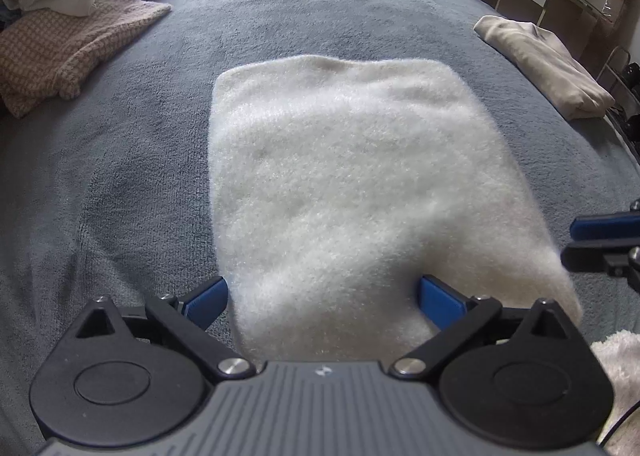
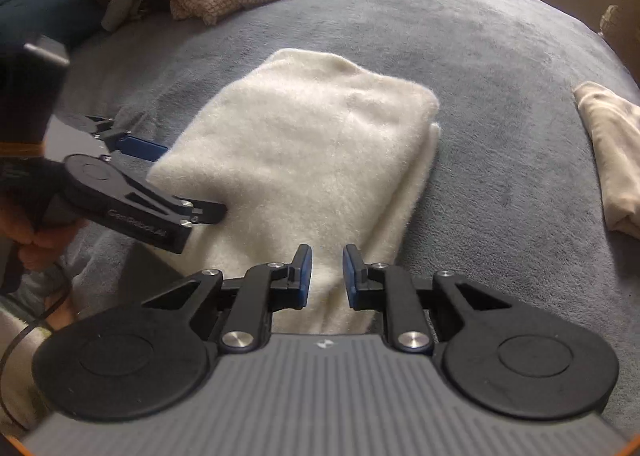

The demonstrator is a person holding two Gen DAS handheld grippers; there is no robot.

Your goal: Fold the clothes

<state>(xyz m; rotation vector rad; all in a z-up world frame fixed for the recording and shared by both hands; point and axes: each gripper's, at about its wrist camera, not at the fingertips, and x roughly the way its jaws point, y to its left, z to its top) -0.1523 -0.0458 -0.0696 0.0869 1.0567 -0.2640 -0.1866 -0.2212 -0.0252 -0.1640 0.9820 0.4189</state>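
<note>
The white sweater (image 1: 352, 192) is lying folded in the middle of the grey bed (image 1: 120, 176). We're hovering our left gripper (image 1: 324, 296) at its near edge, fingers spread wide, nothing pinched. Our right gripper (image 2: 327, 276) is sitting over the near right edge, fingers slightly parted, gripping nothing. A beige garment (image 1: 548, 64) is lying well apart, far right.

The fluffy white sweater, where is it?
The white sweater lies folded mid-bed on the grey blanket in both views, between the checked pile and the beige garment.
</note>
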